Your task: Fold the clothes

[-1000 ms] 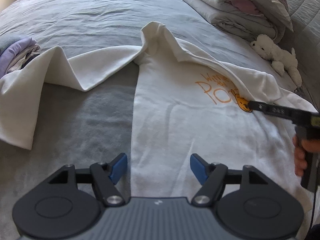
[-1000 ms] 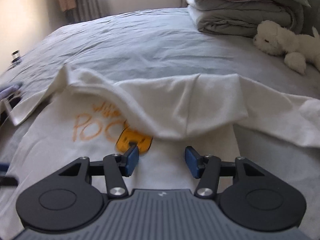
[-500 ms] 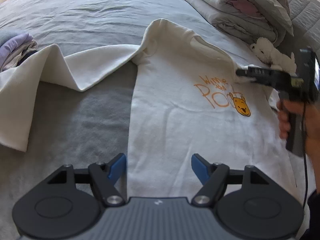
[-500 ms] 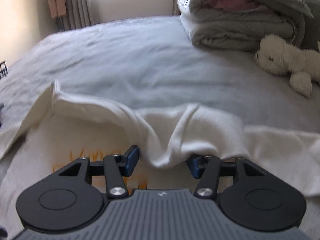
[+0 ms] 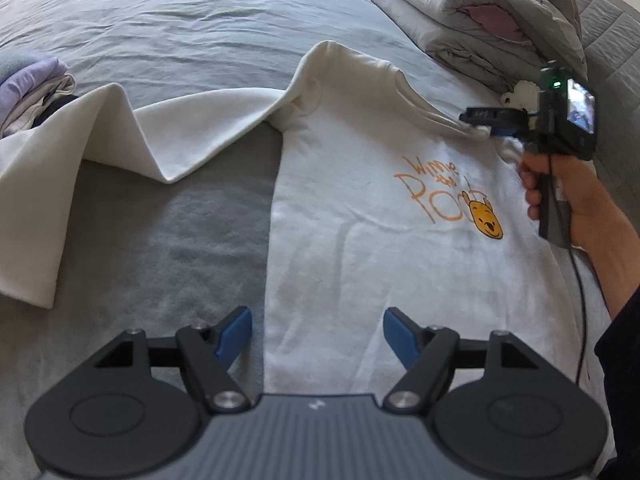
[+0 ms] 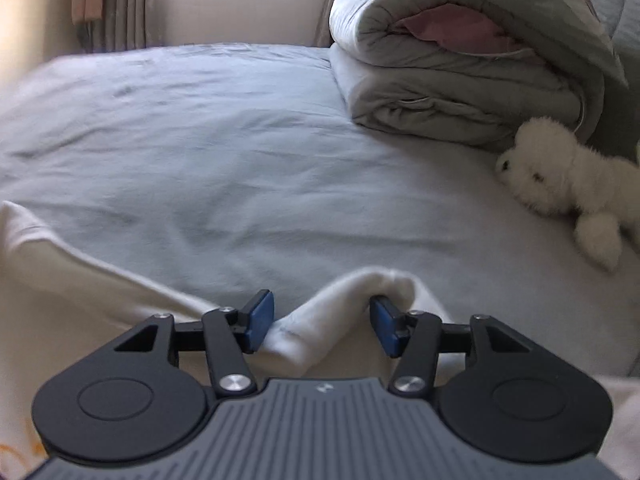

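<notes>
A white sweatshirt (image 5: 360,208) with an orange bear print lies flat on the grey bed, one sleeve (image 5: 120,136) spread out to the left. My left gripper (image 5: 316,336) hovers open over the shirt's lower left edge, with nothing held. My right gripper (image 5: 480,120) is at the shirt's right shoulder, held by a person's hand (image 5: 560,192). In the right wrist view this gripper (image 6: 320,320) stands open with a bunched fold of the white cloth (image 6: 348,300) between its pads. The fold drapes over the right pad, and I see no squeeze on it.
A folded grey duvet (image 6: 460,80) is stacked at the back right, with a white plush toy (image 6: 560,188) beside it. A small pile of clothes (image 5: 28,88) sits at the far left. The grey bed sheet (image 5: 180,40) stretches beyond the shirt.
My right gripper has slid to the right across the shirt, pushing the folded-over flap off the print toward the shoulder. The whole print now shows. My left gripper has stayed put.
</notes>
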Demonstrator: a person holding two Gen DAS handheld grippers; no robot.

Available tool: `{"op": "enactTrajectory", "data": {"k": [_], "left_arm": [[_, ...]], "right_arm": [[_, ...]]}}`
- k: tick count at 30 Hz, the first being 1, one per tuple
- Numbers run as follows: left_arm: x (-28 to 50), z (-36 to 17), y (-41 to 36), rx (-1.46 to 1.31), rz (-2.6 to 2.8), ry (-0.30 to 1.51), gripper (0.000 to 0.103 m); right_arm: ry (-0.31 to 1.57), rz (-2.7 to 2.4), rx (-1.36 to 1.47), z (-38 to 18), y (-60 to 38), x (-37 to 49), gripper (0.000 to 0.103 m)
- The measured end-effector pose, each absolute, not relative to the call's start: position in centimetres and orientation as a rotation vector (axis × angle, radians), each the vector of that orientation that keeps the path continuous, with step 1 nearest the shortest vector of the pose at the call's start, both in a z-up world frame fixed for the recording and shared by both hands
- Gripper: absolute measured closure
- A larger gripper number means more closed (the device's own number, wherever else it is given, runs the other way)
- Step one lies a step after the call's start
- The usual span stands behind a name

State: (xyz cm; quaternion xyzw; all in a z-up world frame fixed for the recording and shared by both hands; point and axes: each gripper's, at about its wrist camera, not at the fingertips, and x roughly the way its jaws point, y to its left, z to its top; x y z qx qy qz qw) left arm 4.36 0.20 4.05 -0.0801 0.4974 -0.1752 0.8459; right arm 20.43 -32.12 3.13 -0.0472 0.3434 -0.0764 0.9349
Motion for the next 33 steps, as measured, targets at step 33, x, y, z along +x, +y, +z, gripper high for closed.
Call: {"op": "enactTrajectory", "data": {"k": [33], "left_arm": [[5.7,5.0,5.2,-0.227,-0.244,1.005,0.026]], "right_arm": [[0.592,-0.186,-0.09,6.7,-28.5,16.5,0.031]]}}
